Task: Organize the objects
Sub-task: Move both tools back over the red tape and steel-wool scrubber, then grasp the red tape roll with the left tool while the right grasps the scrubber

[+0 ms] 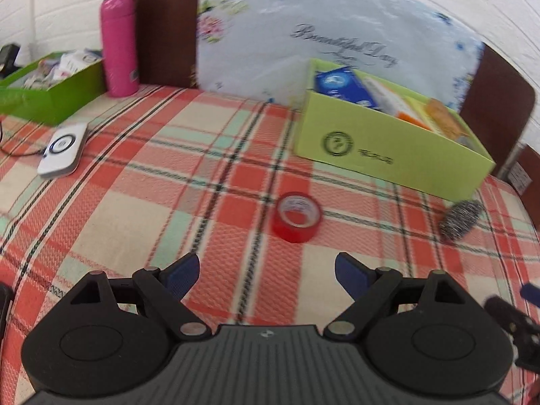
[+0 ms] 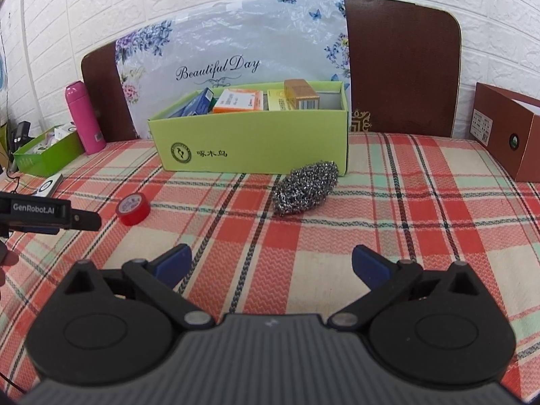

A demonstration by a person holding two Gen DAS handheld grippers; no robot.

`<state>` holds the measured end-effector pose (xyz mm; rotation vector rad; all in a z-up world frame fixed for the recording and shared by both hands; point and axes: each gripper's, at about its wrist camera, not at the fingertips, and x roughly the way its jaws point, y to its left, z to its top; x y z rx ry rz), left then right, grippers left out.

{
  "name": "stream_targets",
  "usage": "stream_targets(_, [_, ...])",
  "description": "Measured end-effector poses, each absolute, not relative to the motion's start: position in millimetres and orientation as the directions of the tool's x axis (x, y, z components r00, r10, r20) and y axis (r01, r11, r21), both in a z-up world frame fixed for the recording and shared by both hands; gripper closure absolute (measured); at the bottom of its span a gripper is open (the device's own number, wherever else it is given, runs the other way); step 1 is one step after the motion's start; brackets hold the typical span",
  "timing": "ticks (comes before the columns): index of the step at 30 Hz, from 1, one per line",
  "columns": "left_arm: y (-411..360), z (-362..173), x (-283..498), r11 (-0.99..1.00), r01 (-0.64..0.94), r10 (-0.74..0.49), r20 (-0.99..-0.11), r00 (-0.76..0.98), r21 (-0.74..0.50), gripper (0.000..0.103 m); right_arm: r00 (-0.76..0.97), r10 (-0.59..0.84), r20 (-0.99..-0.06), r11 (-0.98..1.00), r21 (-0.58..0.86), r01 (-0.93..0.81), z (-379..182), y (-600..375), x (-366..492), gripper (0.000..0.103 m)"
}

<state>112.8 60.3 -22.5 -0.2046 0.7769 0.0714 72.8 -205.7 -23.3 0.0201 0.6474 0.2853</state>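
Both tools (image 1: 266,270) agape over plaid tablecloth (image 2: 405,209)

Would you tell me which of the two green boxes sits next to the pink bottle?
The darker green box at far left, beside the pink bottle; the light green box stands apart, mid-table.

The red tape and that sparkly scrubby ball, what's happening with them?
A person is tidying up with two hand-held grippers. Both the left gripper and the right gripper are open and holding nothing. The red tape and steel scrubber lie loose on the checked cloth, in front of the light green box.
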Motion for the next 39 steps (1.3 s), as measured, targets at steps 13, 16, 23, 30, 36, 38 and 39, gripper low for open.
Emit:
stream_targets(13, [42,-48,182,0.997,-0.008,-0.047,-0.720,0.692,-0.073,0.054,0.769,0.230,-0.597,0.970,0.073,-0.234,-28,-204,90,0.000])
stream_targets(16, [47,-46,172,0.991,0.029,-0.114,-0.723,0.681,-0.128,0.054,0.779,0.182,-0.600,0.981,0.056,-0.186,-35,-202,116,0.005])
stream_targets(23, [43,-47,165,0.991,0.066,-0.127,-0.722,0.680,-0.112,0.054,0.781,0.098,-0.617,0.994,0.099,-0.046,-52,-197,190,0.015])
stream_targets(30, [40,-47,158,0.988,0.108,-0.152,-0.727,0.670,-0.108,0.054,0.774,0.228,-0.591,0.965,0.242,-0.100,-50,-216,163,0.059])
stream_targets(36, [14,-44,136,0.954,0.234,-0.295,-0.727,0.620,-0.188,0.054,0.716,0.331,-0.615,0.943,0.254,-0.217,-55,-232,94,0.059])
stream_targets(38, [-2,-44,127,0.940,0.283,-0.327,-0.730,0.600,-0.189,0.054,0.704,0.339,-0.624,0.940,0.255,-0.226,-58,-237,76,0.058])
stream_targets(39, [-9,-45,124,0.936,0.298,-0.334,-0.731,0.594,-0.186,0.054,0.706,0.336,-0.624,0.941,0.252,-0.225,-59,-239,69,0.056])
